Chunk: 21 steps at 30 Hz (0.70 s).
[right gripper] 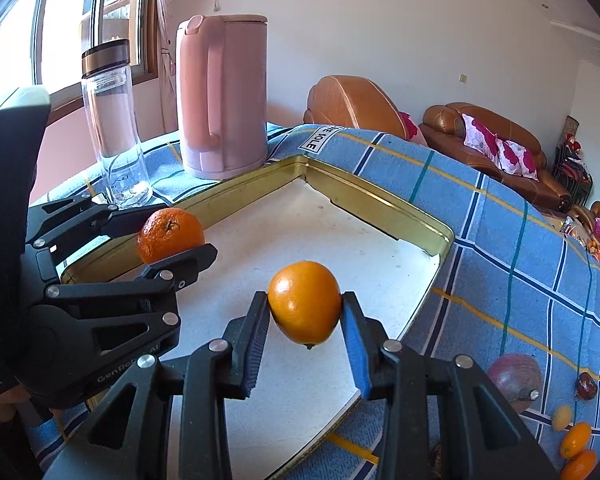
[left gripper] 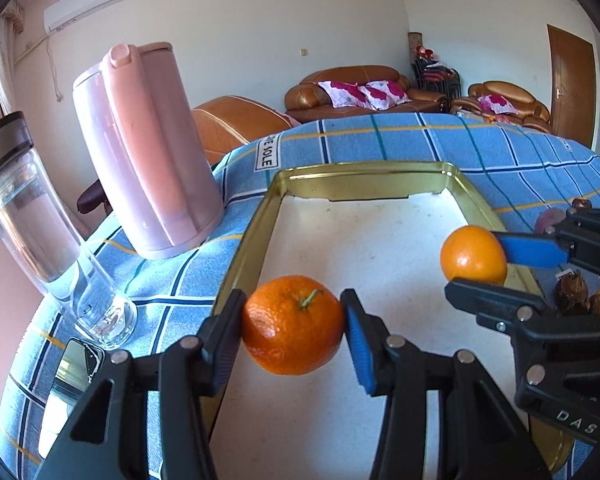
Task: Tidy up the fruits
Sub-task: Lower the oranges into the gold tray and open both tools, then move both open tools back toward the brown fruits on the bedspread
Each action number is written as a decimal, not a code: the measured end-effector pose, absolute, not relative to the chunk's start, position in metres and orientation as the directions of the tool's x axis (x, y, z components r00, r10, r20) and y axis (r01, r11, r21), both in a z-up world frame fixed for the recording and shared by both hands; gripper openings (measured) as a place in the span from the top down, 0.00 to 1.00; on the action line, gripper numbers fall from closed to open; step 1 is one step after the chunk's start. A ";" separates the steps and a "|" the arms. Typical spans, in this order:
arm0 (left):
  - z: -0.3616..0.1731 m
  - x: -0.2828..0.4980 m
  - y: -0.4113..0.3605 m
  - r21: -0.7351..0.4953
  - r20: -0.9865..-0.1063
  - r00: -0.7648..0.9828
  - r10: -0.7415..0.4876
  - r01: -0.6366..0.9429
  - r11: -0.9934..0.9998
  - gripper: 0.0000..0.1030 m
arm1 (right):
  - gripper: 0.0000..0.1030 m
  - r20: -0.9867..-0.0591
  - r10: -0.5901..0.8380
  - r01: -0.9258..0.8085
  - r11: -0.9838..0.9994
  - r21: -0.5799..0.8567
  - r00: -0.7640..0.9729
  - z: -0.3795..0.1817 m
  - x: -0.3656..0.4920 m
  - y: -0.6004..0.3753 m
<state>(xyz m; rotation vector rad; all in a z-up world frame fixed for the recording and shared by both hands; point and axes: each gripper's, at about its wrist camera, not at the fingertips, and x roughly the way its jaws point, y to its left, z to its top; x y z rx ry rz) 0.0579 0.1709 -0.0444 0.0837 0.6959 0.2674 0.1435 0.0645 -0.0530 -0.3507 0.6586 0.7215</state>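
1. The left gripper (left gripper: 294, 326) is clamped on a bumpy mandarin (left gripper: 293, 325), one pad on each side, stem facing up. It hangs just above the white floor of the gold tray (left gripper: 242, 248), close to the tray's left wall.
2. The right gripper (right gripper: 305, 312) is clamped on a smoother orange (right gripper: 305, 302), also held over the gold tray, nearer the tray's right wall. So both fruits are inside the tray's outline but neither looks set down yet.
3. Beside the tray's far left corner on the bench stand a pink kettle (right gripper: 222, 96) and a clear bottle (right gripper: 114, 128). Off the tray's right side, on the blue checked cloth (right gripper: 500, 240), more small fruit is waiting: a purplish one (right gripper: 514, 376) and a few little orange ones (right gripper: 576, 438).
4. What could go wrong, imo: both fruits are round and the tray floor looks slick, so letting go from any height probably means they roll and knock each other or the wall.
5. The pads only pinch a narrow band of each fruit, so a tilt of the wrist could let one slip out early.
6. The two grippers are near each other over the tray, so opening both at once risks the fingers bumping.
7. The left one is right by the tray wall, so a finger could catch the rim going down.
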 end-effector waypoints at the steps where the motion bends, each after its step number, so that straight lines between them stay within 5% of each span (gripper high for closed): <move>1: -0.045 0.059 0.171 0.164 -0.627 0.732 0.268 -0.213 0.963 0.52 | 0.63 -0.663 0.492 -0.704 0.706 -0.074 0.563 -0.054 0.144 0.065; 11: -0.047 0.061 0.172 0.162 -0.644 0.719 0.261 -0.206 0.965 0.49 | 0.63 -0.686 0.482 -0.707 0.705 -0.066 0.545 -0.063 0.144 0.066; 14: -0.045 0.058 0.170 0.175 -0.627 0.724 0.287 -0.228 0.958 0.31 | 0.58 -0.680 0.473 -0.702 0.707 -0.087 0.561 -0.062 0.139 0.065; 16: -0.040 0.052 0.170 0.160 -0.612 0.741 0.277 -0.228 0.961 0.26 | 0.49 -0.665 0.466 -0.689 0.717 -0.103 0.584 -0.059 0.135 0.058; 21: -0.020 0.036 0.154 0.111 -0.548 0.799 0.248 -0.225 0.968 0.20 | 0.46 -0.618 0.489 -0.652 0.756 -0.051 0.616 -0.042 0.124 0.017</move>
